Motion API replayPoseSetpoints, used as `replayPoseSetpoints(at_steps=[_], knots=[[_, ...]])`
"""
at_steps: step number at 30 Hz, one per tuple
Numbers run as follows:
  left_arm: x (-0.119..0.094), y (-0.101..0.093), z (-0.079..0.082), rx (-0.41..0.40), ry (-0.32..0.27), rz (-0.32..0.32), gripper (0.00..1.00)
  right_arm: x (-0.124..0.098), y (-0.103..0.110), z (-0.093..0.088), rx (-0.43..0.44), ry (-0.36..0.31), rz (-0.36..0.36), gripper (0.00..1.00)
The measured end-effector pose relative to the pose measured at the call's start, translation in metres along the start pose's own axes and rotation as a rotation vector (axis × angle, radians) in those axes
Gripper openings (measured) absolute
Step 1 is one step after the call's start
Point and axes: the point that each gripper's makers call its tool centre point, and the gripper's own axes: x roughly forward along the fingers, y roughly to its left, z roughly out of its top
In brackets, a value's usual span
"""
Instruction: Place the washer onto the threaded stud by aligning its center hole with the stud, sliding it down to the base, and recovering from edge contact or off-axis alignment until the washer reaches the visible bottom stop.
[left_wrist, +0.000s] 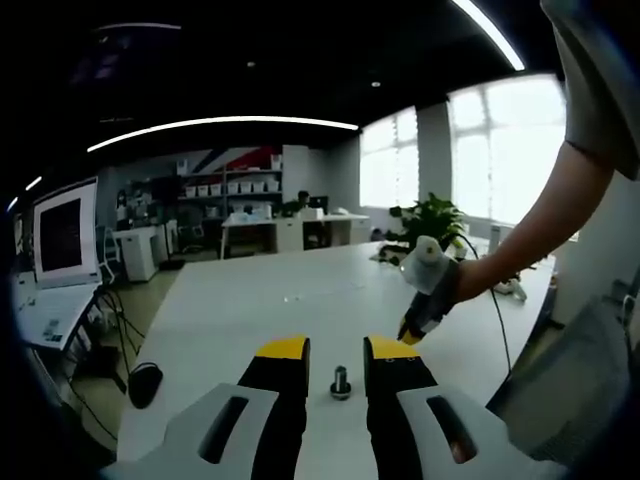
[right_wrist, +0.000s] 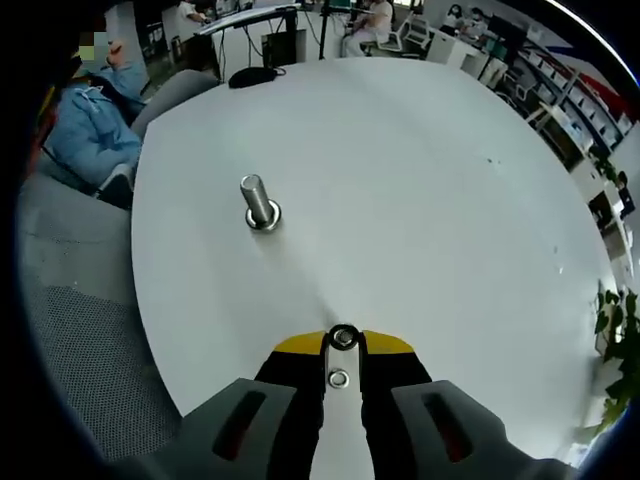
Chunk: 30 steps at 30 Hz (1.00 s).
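In my right gripper view, my right gripper (right_wrist: 343, 340) is pinching the washer (right_wrist: 343, 338) between its yellow-tipped jaws: a small flat metal ring, silvery grey with a dark center hole, held right at the tips and facing the camera. A second small ring (right_wrist: 339, 378) shows lower down in the narrow gap between the jaws; I cannot tell whether it lies on the surface or belongs to the gripper. Ahead and to the left in this view, the threaded stud (right_wrist: 259, 204) stands upright on the white surface (right_wrist: 420, 180), a short shiny metal post with a wider round base, well apart from the washer. In my left gripper view, my left gripper (left_wrist: 338, 352) is spread, its two black jaws with yellow tips standing either side of the same stud (left_wrist: 341, 381) without touching it; the stud looks small and grey here, with its collar at the bottom. The right gripper (left_wrist: 418, 322) comes in from the right of this view, held above the surface by a hand (left_wrist: 432, 268), near the stud but off to one side.
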Motion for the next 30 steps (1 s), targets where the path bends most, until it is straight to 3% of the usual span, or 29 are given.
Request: replayPoseSetpoints(at_steps=[30], knots=[[-0.001,0.004,-0.001,-0.021,-0.002,0.006,0.19,0.010,0.001,-0.010,-0.034,0.038,-0.004,0.16]])
